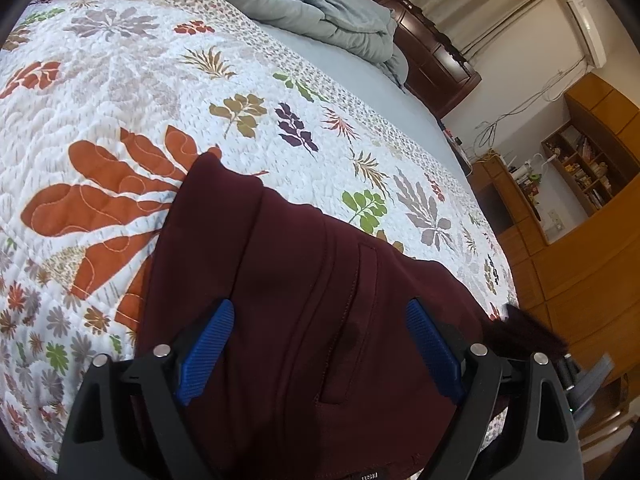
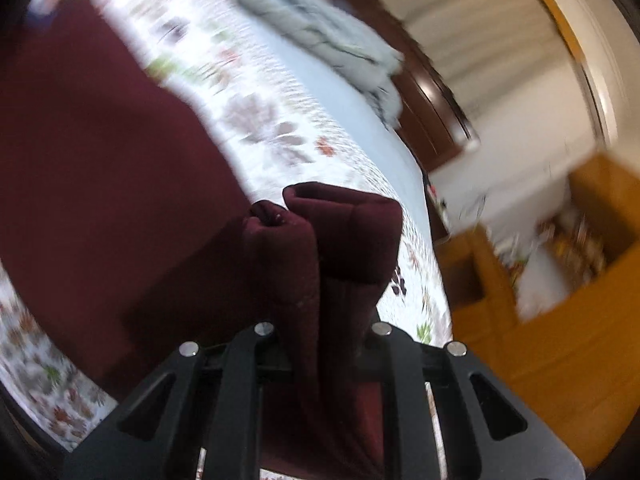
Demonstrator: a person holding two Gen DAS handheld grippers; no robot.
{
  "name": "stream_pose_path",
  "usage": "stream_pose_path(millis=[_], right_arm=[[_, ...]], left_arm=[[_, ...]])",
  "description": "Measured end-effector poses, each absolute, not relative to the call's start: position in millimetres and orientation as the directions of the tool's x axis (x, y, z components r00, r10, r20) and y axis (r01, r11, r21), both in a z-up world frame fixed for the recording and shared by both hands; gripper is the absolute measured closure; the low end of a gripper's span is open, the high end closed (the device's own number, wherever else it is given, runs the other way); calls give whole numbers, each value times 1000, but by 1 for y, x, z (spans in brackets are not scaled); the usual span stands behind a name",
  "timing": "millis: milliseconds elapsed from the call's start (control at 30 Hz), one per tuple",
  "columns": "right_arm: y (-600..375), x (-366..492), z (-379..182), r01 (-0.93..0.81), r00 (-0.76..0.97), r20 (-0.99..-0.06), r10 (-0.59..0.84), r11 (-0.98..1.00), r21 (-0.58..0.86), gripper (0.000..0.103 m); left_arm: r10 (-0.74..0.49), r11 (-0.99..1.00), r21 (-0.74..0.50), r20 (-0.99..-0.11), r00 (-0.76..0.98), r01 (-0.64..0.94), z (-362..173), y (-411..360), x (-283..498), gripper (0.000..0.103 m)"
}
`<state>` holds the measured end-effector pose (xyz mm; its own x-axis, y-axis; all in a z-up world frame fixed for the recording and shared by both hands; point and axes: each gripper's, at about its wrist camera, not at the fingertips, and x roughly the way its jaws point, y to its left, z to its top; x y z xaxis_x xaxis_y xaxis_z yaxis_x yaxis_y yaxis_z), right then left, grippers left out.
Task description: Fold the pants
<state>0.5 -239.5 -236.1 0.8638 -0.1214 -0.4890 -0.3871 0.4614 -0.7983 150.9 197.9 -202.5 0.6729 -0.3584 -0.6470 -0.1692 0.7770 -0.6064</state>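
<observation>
Dark maroon pants (image 1: 304,304) lie on a floral quilt (image 1: 120,92) on the bed. My left gripper (image 1: 320,344) is open, its blue fingers (image 1: 208,356) spread wide over the pocket area of the pants, gripping nothing. In the blurred right wrist view, my right gripper (image 2: 320,320) is shut on a bunched fold of the pants (image 2: 320,240), which wraps over and hides the fingertips. More of the pants (image 2: 100,160) stretches away to the left. A lifted maroon end (image 1: 528,332) and part of the other gripper show at the right of the left wrist view.
A grey-blue duvet (image 1: 312,4) is heaped at the far end of the bed by a dark wooden headboard (image 1: 436,56). Wooden cabinets and shelves (image 1: 580,184) stand past the bed's right edge. Curtains hang behind the headboard.
</observation>
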Motion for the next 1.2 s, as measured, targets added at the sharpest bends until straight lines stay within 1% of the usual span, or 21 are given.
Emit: stream_pose_path(millis=[167,300,533,800,900,1000,1067,1200], right_arm=[[-228,-14,-278,-380,892,-430,-138,287,-879,89],[-229,-19,-292,-371,905,-404,-134,217,-903,89],[-231,-19,-295,-383,902,-410,-132,191,-904,89],[-230,-26,-297,-378,905,-402,-139,170,-910,86],[-229,-28,-295,-378,905,-402,-141,167,-911,83],[-229,-29,-291,-375,907,-398,-139,165,-912,78],[-229,-34,-290,-380,906,-403,-130,171,-909,70],[-226,-46,-287,-395,901,-419,-116,180,-901,69]], left_arm=[[-366,769,-617,-638,677,-166,-203,199,149,15],[-367,769,-618,-637,677,-165,-203,199,149,15],[-373,763,-627,-624,686,-156,-203,199,147,15],[-379,762,-631,-617,690,-146,-203,199,145,15],[-379,763,-630,-617,690,-144,-203,198,144,15],[-380,762,-632,-615,691,-143,-203,198,144,15],[-381,760,-634,-613,692,-143,-204,198,144,15],[-385,754,-642,-606,696,-142,-203,199,143,15]])
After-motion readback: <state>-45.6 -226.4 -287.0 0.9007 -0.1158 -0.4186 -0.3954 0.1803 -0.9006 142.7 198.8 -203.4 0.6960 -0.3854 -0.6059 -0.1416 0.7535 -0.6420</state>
